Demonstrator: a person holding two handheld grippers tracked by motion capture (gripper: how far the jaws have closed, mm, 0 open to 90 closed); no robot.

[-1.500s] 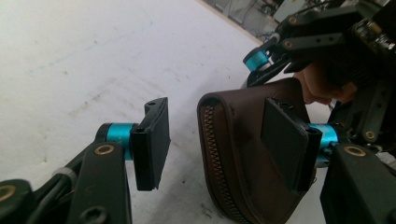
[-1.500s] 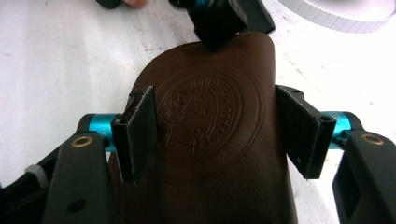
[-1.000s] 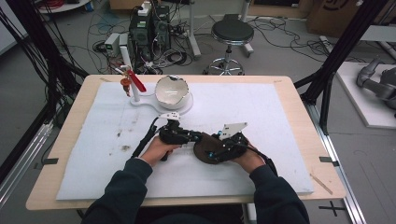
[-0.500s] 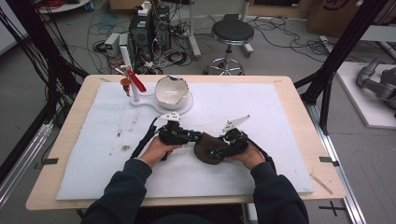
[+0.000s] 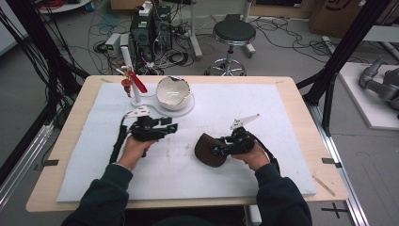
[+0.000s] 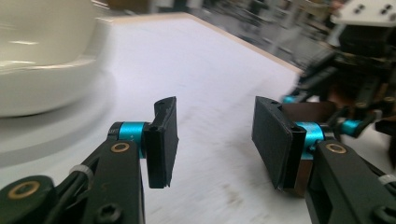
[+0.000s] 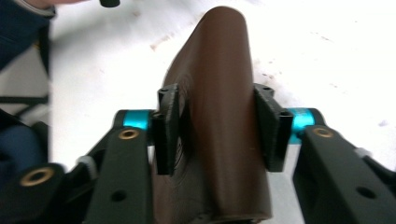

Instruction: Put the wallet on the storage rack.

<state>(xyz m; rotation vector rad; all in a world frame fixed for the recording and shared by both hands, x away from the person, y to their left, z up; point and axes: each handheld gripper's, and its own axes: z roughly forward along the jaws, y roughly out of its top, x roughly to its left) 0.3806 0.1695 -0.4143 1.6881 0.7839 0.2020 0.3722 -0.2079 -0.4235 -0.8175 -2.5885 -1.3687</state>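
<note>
High view: a dark brown leather pouch [image 5: 208, 149] sits at the table's [image 5: 291, 141] centre, the right hand-held gripper [image 5: 217, 149] at its 3 o'clock edge. Left gripper view: the left hand-held gripper [image 6: 212, 140] gapes wide, empty. Right gripper view: both jaws are clamped on the pouch's smooth rounded fold.

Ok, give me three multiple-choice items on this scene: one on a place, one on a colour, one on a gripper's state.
1. Where does the white bowl stand?
A. at the table's far left, beside the red-handled stand
B. at the near right corner
C. on the stool

2. What colour is the folded piece in the right gripper?
A. white
B. brown
C. blue

3. How is the left gripper?
A. shut on the bowl
B. shut on the brown piece
C. open, holding nothing

Key: 1 A, the high view shows it beside the stand; 2 B, plainly brown between the fingers; 3 C, its fingers stand apart over the white mat.
</note>
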